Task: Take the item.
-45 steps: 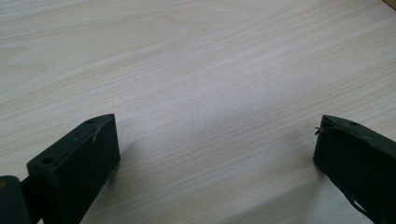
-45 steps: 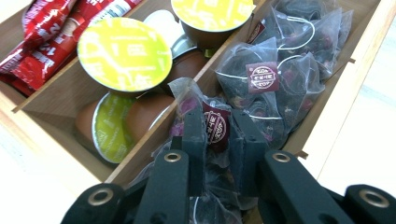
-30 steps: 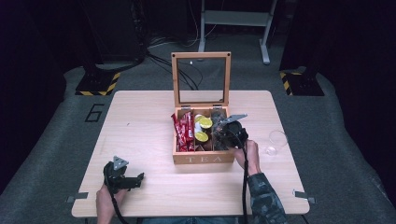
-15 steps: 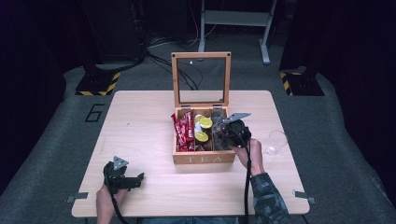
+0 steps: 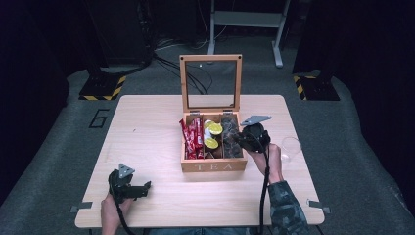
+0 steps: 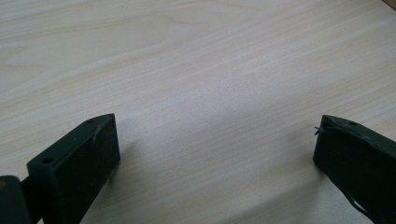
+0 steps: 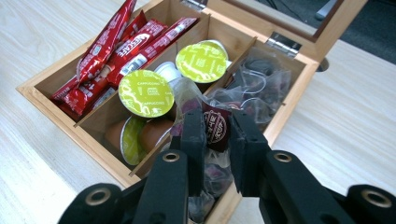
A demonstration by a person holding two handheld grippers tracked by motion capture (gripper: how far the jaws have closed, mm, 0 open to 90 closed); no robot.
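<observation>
Right gripper view: we see our right claw [image 7: 218, 140] pinching a tea bag [image 7: 215, 127] above the box's [image 5: 213, 166] three-o'clock compartment; left claw [image 6: 215, 158] spread, idle on the counter [image 6: 196, 70].

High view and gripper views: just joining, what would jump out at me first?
The open wooden tea box at mid-table, with red stick sachets in one side compartment, green-lidded capsules in the middle and clear tea bags opposite. The right gripper has its jaws closed on a dark-labelled tea bag there; the left gripper is open over bare table.

Sachet [image 7: 216, 128] label between hand-held gripper jaws partly hidden, possibly tea.
</observation>
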